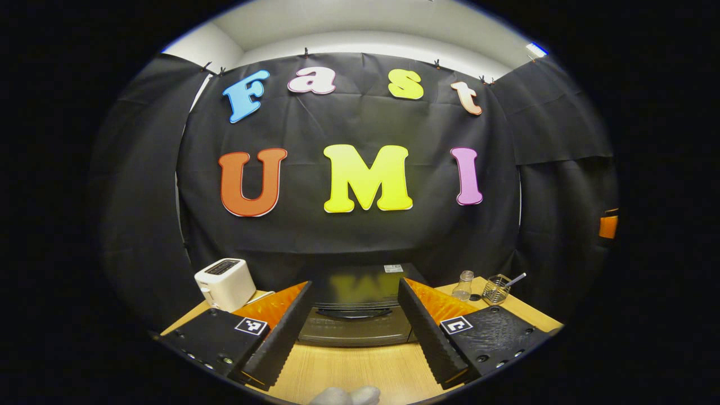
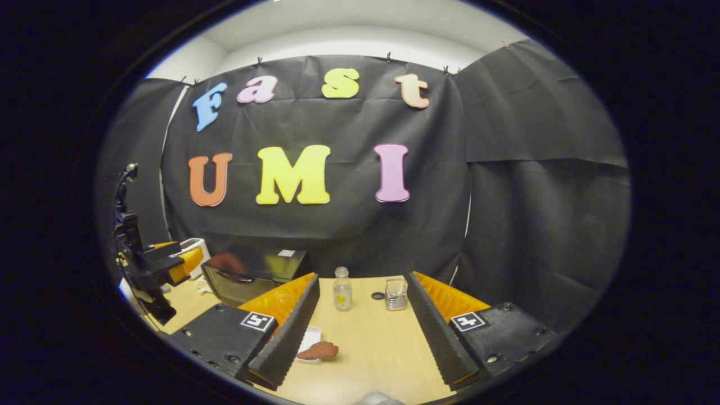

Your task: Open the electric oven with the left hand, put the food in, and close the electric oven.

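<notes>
Bare table [image 1: 360, 368] before the closed oven [image 1: 354, 326]; toaster [image 1: 225, 283] left, bottle [image 1: 463, 285] right.

Table [image 2: 371, 349]: oven [image 1: 355, 315] at back; toaster [image 1: 226, 283] left of it; bottle [image 1: 463, 285] and wire basket [image 1: 496, 289] right; food [image 2: 318, 351] on tray [image 2: 309, 339] in front.

black cloth wall [image 1: 360, 236], wooden table [image 1: 360, 368]

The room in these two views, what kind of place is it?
Probably a staged kitchen corner in a recording booth: a wooden table carries an electric oven, a white toaster and a small glass bottle, with black cloth hung behind.
</notes>
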The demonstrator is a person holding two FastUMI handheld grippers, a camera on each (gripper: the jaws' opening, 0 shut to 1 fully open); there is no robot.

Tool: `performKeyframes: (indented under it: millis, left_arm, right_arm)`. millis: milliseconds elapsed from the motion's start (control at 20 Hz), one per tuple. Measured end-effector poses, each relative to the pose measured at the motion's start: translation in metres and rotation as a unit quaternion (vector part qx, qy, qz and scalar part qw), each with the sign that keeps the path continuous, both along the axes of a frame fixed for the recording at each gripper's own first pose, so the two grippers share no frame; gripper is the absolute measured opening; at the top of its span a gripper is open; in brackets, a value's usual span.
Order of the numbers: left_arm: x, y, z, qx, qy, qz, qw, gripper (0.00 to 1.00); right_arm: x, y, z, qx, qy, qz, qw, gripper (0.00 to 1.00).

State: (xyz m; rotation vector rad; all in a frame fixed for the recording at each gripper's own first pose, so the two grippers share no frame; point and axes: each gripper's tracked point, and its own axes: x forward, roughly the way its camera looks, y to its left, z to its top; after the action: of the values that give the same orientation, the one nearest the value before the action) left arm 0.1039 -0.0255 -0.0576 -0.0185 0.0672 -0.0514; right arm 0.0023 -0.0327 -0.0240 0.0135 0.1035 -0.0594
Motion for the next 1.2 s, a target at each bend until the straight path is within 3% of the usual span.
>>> performKeyframes:
  millis: [150, 500, 700, 1200]
  left_arm:
    - [0.036, -0.007, -0.030, 0.000, 0.028, -0.011, 1.000, 0.96]
    - [0.090, 0.004, -0.089, 0.019, 0.081, 0.006, 0.997, 0.96]
    - [0.100, 0.000, -0.111, 0.021, 0.112, 0.000, 0.994, 0.96]
    - [0.080, 0.001, -0.113, 0.021, 0.112, 0.000, 0.993, 0.97]
  right_arm:
    - [-0.004, -0.012, -0.008, -0.002, 0.016, -0.019, 1.000, 0.99]
    - [0.000, -0.026, -0.024, 0.010, 0.047, -0.043, 0.998, 0.99]
    - [0.006, -0.022, -0.029, 0.014, 0.053, -0.040, 0.998, 0.99]
    - [0.011, -0.002, -0.035, 0.014, 0.059, -0.012, 0.998, 0.99]
